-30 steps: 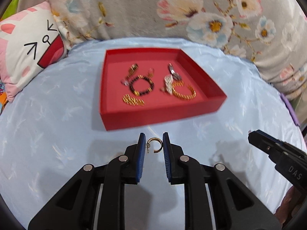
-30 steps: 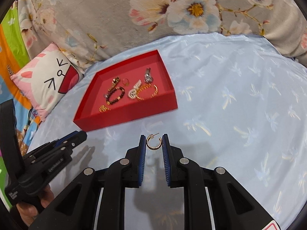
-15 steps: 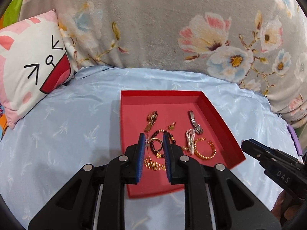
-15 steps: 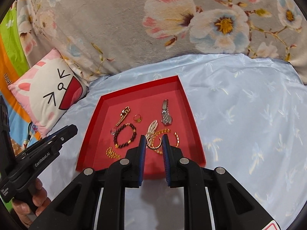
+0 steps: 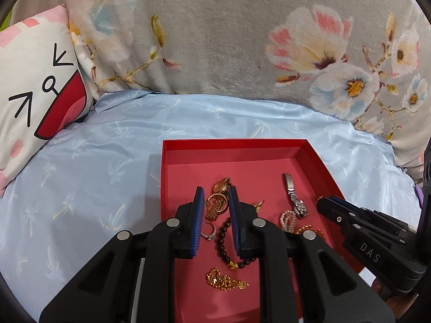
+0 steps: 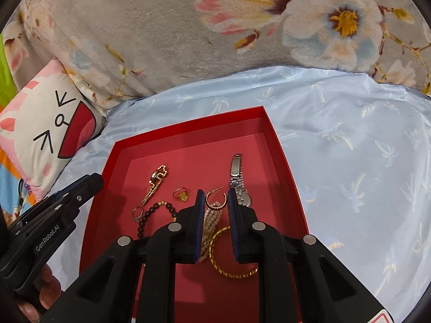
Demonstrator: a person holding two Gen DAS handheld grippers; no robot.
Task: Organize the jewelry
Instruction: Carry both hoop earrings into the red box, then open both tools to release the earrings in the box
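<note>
Carrying hoop earrings (image 6: 216, 200), both pinched grippers (image 5: 215, 206) (image 6: 214, 202) now hover over the red tray (image 6: 280, 145), previously at twelve o'clock; release comes next.

Both grippers (image 5: 215, 196) (image 6: 214, 199) nearly closed, angled downward

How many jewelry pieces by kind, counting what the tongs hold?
Watches: 2, gold watch, silver watch
Rings: 2, gold ring, silver ring
Bracelets: 3, bead bracelet, pearl bracelet, gold bangle
Chains: 1, gold chain
Earrings: 2, left hoop, right hoop, both held
Total: 10
</note>
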